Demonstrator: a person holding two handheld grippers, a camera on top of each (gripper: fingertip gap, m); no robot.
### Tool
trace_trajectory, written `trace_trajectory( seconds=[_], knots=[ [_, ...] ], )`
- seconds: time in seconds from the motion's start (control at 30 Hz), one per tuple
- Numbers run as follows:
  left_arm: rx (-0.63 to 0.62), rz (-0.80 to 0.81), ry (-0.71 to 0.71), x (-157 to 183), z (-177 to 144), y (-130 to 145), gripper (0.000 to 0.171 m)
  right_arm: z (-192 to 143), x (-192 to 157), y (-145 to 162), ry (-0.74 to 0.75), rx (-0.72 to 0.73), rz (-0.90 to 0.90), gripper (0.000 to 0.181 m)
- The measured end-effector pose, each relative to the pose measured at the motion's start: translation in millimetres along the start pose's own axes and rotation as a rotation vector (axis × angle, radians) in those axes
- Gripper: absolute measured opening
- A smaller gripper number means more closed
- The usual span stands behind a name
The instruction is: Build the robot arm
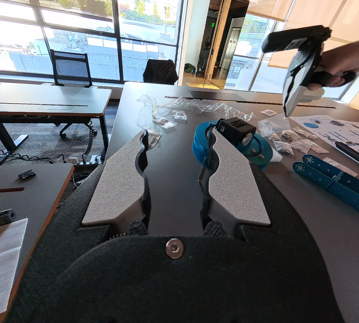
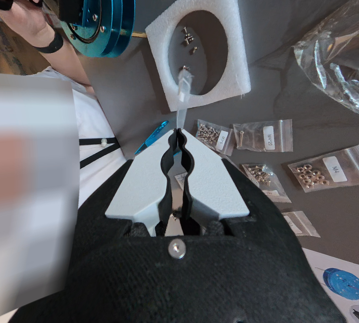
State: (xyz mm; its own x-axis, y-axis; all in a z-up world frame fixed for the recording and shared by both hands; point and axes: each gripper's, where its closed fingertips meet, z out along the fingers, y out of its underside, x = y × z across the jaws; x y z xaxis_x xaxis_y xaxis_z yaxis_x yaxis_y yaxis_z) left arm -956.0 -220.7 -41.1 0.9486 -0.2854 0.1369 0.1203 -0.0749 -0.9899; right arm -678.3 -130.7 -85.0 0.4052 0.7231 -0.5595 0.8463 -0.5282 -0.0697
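The left gripper (image 1: 177, 139) has its jaws wide apart and grips nothing; a blue round base (image 1: 233, 148) with a black motor (image 1: 236, 131) sits just beside its right finger. The right gripper (image 2: 179, 130) pinches a small clear bag (image 2: 183, 88) at its tips, hanging over a white foam square (image 2: 229, 22) whose round hole holds loose screws (image 2: 188, 38). Bags of screws and nuts (image 2: 262, 138) lie to its right.
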Motion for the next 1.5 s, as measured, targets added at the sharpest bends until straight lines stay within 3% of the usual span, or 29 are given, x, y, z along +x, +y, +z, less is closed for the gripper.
trace_trajectory(
  seconds=[0.17, 0.23, 0.33, 0.47, 0.57, 0.7, 0.83, 0.93, 1.1, 1.17, 1.23, 1.3, 1.37, 1.43, 1.5],
  knots=[
    [-0.002, 0.007, 0.011, 3, -2, -3, 0.061, -12, -12, 17, 0.011, 0.322, -0.037, 0.000],
    [-0.007, -0.004, 0.028, 6, -2, -2, 0.061, -9, -33, 33, -0.073, 0.452, -0.074, 0.000],
    [-0.026, -0.011, 0.083, 17, -1, -2, 0.059, 4, -68, 50, -0.182, 0.621, -0.109, 0.000],
    [-0.055, -0.010, 0.214, 48, 1, -1, 0.057, 36, -90, 59, -0.194, 0.714, -0.142, 0.000],
    [-0.106, 0.022, 0.319, 74, 0, 6, 0.055, 41, -77, 60, -0.140, 0.752, -0.112, 0.000],
    [-0.168, 0.064, 0.374, 92, -3, 22, 0.057, 16, -14, 73, 0.062, 0.835, 0.023, 0.000],
    [-0.178, 0.027, 0.420, 97, -12, 25, 0.057, 0, -10, 74, -0.046, 0.939, 0.072, 0.000],
    [-0.182, 0.005, 0.429, 93, -21, 22, 0.056, 3, -12, 66, -0.044, 0.911, 0.053, 0.000],
    [-0.208, 0.031, 0.387, 81, -41, 27, 0.058, 19, 19, 64, -0.044, 0.766, 0.160, 0.000],
    [-0.213, 0.023, 0.363, 74, -49, 31, 0.058, 16, 31, 59, 0.074, 0.736, 0.133, 0.017],
    [-0.210, -0.002, 0.342, 66, -55, 34, 0.058, -3, 20, 36, 0.230, 0.796, -0.058, 0.017],
    [-0.209, -0.031, 0.327, 60, -59, 37, 0.058, -11, -17, -1, 0.292, 0.855, -0.344, 0.013],
    [-0.215, -0.048, 0.316, 56, -61, 41, 0.058, 14, -40, -28, 0.327, 0.743, -0.593, 0.013],
    [-0.224, -0.054, 0.306, 52, -61, 44, 0.058, 41, -28, -47, 0.404, 0.572, -0.694, 0.012],
    [-0.237, -0.062, 0.303, 49, -61, 48, 0.058, 59, -22, -62, 0.384, 0.495, -0.735, 0.006]
  ],
)
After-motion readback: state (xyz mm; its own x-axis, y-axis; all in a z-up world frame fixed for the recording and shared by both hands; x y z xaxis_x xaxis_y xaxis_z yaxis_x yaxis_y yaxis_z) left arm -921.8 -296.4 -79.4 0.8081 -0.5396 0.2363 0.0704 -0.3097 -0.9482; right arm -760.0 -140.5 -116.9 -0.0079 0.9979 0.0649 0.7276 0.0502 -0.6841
